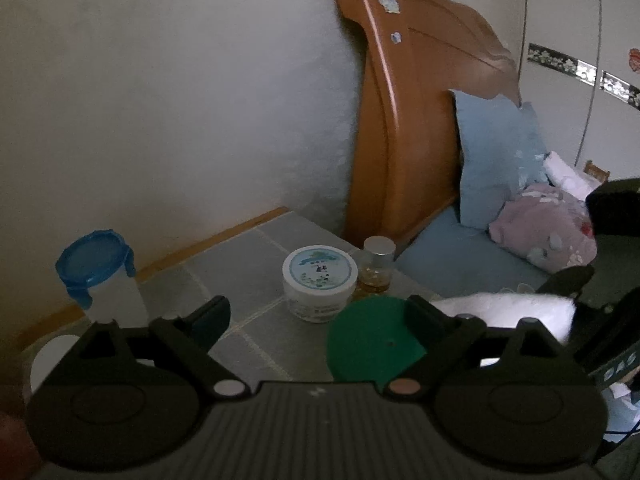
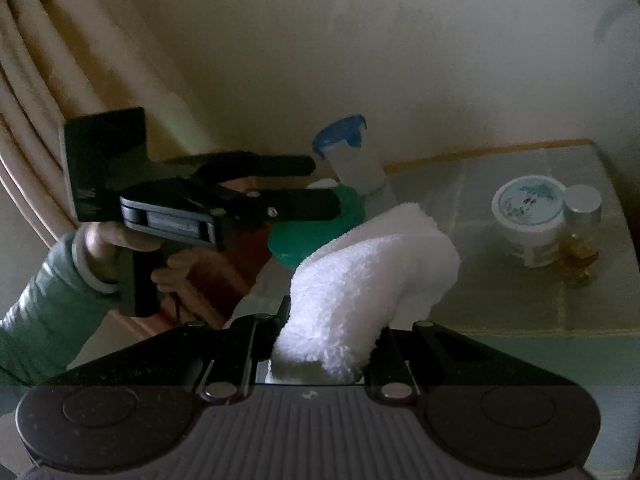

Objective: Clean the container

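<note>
L gripper (image 1: 316, 320) stood open over green lid (image 1: 372, 340) near table (image 1: 248, 256) front edge, w/ nothing held, while R gripper (image 2: 328, 344) clamped white cloth (image 2: 372, 276), presumably ready for wiping.

A green round container (image 1: 374, 340) lies on the grey tiled tabletop (image 1: 256, 264), its flat, smooth face turned upward (a tiny mark shows near the centre), just in front of a white lidded jar. In the right wrist view the same green piece (image 2: 308, 236) sits partly hidden behind a folded white fluffy cloth (image 2: 372, 280), which rises in a soft hump before it. Whether cloth and container touch cannot be told.
</note>
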Demonstrator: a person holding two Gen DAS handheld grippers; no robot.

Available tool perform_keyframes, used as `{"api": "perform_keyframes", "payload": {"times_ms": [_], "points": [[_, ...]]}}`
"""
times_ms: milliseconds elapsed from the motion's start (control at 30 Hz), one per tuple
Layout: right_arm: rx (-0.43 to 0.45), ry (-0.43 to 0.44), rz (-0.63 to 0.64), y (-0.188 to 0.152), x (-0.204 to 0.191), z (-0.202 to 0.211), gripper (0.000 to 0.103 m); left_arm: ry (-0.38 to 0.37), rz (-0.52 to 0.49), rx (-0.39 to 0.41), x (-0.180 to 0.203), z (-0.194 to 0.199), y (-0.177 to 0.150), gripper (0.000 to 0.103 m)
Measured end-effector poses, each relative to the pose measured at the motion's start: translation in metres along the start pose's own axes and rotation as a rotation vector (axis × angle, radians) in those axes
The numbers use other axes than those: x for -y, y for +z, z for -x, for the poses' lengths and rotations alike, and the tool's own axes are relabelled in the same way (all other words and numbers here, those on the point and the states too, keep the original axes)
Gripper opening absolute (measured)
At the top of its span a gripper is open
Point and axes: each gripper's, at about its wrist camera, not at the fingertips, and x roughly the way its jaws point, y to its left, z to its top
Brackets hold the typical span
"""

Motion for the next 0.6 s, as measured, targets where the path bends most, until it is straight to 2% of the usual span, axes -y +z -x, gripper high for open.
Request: {"api": "perform_keyframes", "payload": {"times_ms": [600], "points": [[-0.182,-0.038,-0.108,-0.029,0.033,-0.07,0.019,0.046,0.002,0.009,-0.001,0.008,-0.004,0.096]]}}
